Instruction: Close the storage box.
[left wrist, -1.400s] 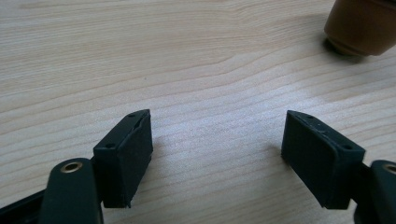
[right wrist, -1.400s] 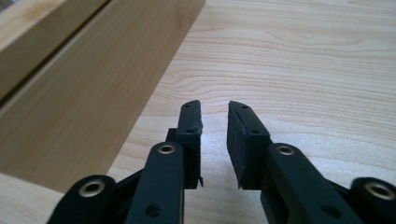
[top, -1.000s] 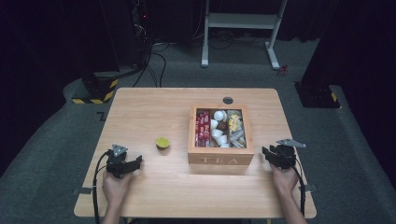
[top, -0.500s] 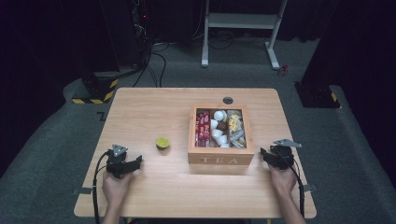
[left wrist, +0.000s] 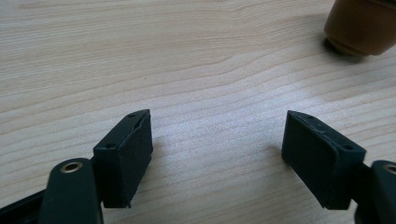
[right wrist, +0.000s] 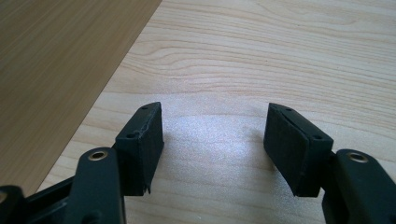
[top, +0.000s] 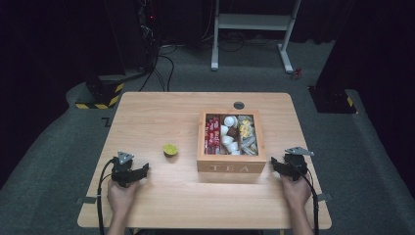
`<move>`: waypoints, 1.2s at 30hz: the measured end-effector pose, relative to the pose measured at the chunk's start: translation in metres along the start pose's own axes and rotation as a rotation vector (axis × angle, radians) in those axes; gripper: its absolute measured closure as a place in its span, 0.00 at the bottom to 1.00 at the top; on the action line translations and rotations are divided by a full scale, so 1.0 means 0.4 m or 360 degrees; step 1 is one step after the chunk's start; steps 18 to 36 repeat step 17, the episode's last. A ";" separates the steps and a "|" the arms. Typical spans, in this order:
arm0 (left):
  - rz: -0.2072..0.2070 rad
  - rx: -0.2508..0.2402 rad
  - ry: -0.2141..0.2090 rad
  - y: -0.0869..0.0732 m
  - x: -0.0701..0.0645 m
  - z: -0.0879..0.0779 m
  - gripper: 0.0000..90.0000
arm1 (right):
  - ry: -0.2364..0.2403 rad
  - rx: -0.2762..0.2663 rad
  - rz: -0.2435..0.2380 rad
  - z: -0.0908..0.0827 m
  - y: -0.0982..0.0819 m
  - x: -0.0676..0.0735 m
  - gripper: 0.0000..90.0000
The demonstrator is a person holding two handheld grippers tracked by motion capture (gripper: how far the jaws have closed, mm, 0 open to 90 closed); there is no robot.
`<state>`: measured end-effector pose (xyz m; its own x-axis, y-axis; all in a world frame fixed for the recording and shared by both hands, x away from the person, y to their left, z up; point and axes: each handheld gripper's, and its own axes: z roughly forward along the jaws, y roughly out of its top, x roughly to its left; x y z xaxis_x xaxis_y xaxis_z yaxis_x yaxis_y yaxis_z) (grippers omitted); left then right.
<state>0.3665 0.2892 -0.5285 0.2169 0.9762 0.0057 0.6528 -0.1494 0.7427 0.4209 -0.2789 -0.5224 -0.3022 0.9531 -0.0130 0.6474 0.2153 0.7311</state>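
My left tool (top: 142, 170) rests at the lower left of the table (top: 161, 112), jaws spread wide with nothing between them. The small green-topped capsule (top: 170, 150) sits just up and to the right of it, left of the wooden tea box (top: 232, 164). My right tool (top: 275, 163) has just been opening and holds nothing. For a good pick I want the capsule centred between the pads before I squeeze.

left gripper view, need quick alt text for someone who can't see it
Two black gripper jaws stand wide open, nothing between them, over a pale wooden table. The left gripper points toward a small brown rounded capsule at the upper right corner.
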 end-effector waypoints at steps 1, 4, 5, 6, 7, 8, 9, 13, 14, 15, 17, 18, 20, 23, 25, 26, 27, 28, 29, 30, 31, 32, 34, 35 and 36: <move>0.0000 0.0000 0.0000 0.000 0.000 0.000 0.27 | 0.0000 0.0000 0.0001 0.000 0.000 0.000 0.42; -0.0001 -0.0002 0.0000 0.000 0.000 0.000 0.27 | -0.0001 0.0001 0.0001 0.000 0.000 0.000 0.42; -0.0001 0.0000 -0.0001 0.000 0.000 0.000 0.27 | 0.0000 0.0000 -0.0001 0.000 0.000 0.000 0.42; -0.0001 0.0000 -0.0001 0.000 0.000 0.000 0.27 | 0.0000 -0.0001 -0.0002 0.000 0.000 0.000 0.42; -0.0001 0.0000 -0.0001 0.000 0.000 0.000 0.27 | 0.0001 0.0000 0.0000 0.000 0.000 0.000 0.42; -0.0001 0.0000 -0.0001 0.000 0.000 0.000 0.27 | 0.0000 0.0000 -0.0001 0.000 0.000 0.000 0.42; -0.0006 -0.0003 0.0000 -0.001 -0.001 0.000 0.27 | 0.0001 0.0000 -0.0001 0.000 0.000 -0.001 0.42; -0.0007 -0.0004 0.0001 -0.001 -0.002 0.000 0.27 | 0.0004 0.0000 -0.0001 0.000 0.000 -0.001 0.42; -0.0007 -0.0004 0.0001 -0.001 -0.002 0.000 0.27 | 0.0005 0.0000 -0.0001 0.000 0.000 -0.001 0.42; -0.0007 -0.0004 0.0001 -0.001 -0.002 0.000 0.27 | 0.0006 0.0000 -0.0001 0.000 0.000 -0.001 0.42; -0.0007 -0.0004 0.0001 -0.001 -0.002 0.000 0.27 | 0.0005 -0.0001 -0.0004 0.000 0.000 -0.002 0.42; -0.0007 -0.0004 0.0001 -0.001 -0.002 0.000 0.27 | 0.0005 -0.0001 -0.0004 0.000 0.000 -0.002 0.42; -0.0007 -0.0004 0.0001 -0.001 -0.002 0.000 0.27 | 0.0005 -0.0001 -0.0004 0.000 0.000 -0.002 0.42; -0.0007 -0.0004 0.0001 -0.001 -0.002 0.000 0.27 | 0.0005 -0.0001 -0.0004 0.000 0.000 -0.002 0.42; -0.0007 -0.0004 0.0001 -0.001 -0.002 0.000 0.27 | 0.0005 -0.0001 -0.0004 0.000 0.000 -0.002 0.42; -0.0007 -0.0004 0.0001 -0.001 -0.002 0.000 0.27 | 0.0005 -0.0001 -0.0004 0.000 0.000 -0.002 0.42; -0.0007 -0.0004 0.0001 -0.001 -0.002 0.000 0.27 | 0.0005 -0.0001 -0.0004 0.000 0.000 -0.002 0.42; -0.0007 -0.0004 0.0001 -0.001 -0.002 0.000 0.27 | 0.0005 -0.0001 -0.0004 0.000 0.000 -0.002 0.42; -0.0007 -0.0004 0.0001 -0.001 -0.002 0.000 0.27 | 0.0005 -0.0001 -0.0004 0.000 0.000 -0.002 0.42; -0.0007 -0.0004 0.0001 -0.001 -0.002 0.000 0.27 | 0.0005 -0.0001 -0.0004 0.000 0.000 -0.002 0.42; -0.0007 -0.0004 0.0001 -0.001 -0.002 0.000 0.27 | 0.0005 -0.0001 -0.0004 0.000 0.000 -0.002 0.42; -0.0007 -0.0004 0.0001 -0.001 -0.002 0.000 0.27 | 0.0005 -0.0001 -0.0004 0.000 0.000 -0.002 0.42; -0.0007 -0.0004 0.0001 -0.001 -0.002 0.000 0.27 | 0.0005 -0.0001 -0.0004 0.000 0.000 -0.002 0.42; -0.0007 -0.0004 0.0001 -0.001 -0.002 0.000 0.27 | 0.0005 -0.0001 -0.0004 0.000 0.000 -0.002 0.42; -0.0007 -0.0004 0.0001 -0.001 -0.002 0.000 0.27 | 0.0005 -0.0001 -0.0004 0.000 0.000 -0.002 0.42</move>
